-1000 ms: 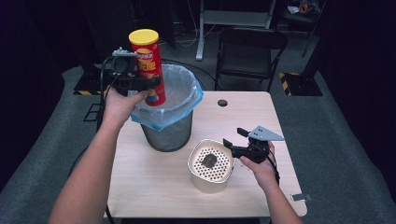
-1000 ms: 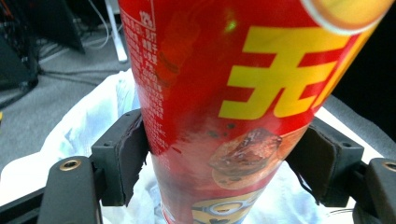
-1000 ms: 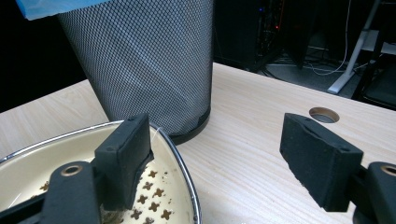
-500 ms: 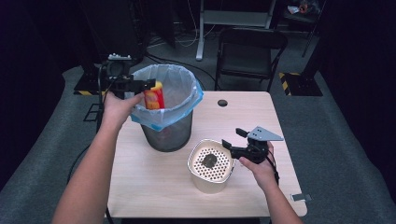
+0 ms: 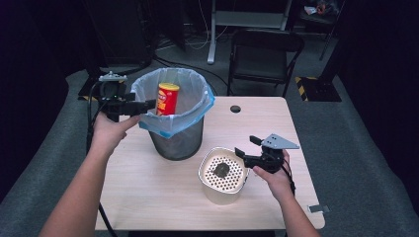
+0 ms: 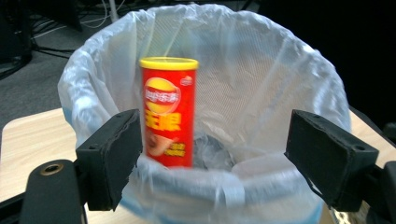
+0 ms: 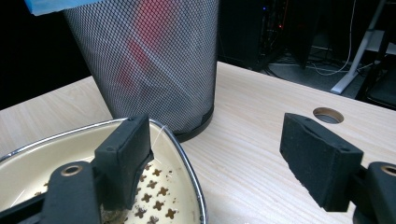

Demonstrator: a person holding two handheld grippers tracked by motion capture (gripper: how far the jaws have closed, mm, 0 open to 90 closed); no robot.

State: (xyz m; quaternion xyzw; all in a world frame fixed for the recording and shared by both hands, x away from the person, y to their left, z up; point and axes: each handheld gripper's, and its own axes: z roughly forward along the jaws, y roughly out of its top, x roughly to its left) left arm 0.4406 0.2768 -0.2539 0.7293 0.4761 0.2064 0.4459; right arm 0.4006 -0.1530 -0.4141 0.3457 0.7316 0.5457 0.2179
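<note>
Drop step looks done: chip can (image 5: 167,98) stands inside the lined mesh bin (image 5: 174,143), my left gripper (image 6: 212,154) wide, empty, at the rim. Right gripper (image 7: 219,161) wide over the perforated cream container (image 5: 222,174). Next: grip its rim squarely.

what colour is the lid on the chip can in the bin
Yellow, on the red cylindrical chip can; clearest in the left gripper view.

A cream container (image 5: 222,173) with a perforated insert stands near the surface's (image 5: 148,192) near edge, right of centre. A round cable hole (image 5: 235,108) sits by the far edge. Beyond the far edge, a black folding chair (image 5: 264,57) stands on grey carpet (image 5: 341,128), with a desk frame (image 5: 247,19) behind it.
</note>
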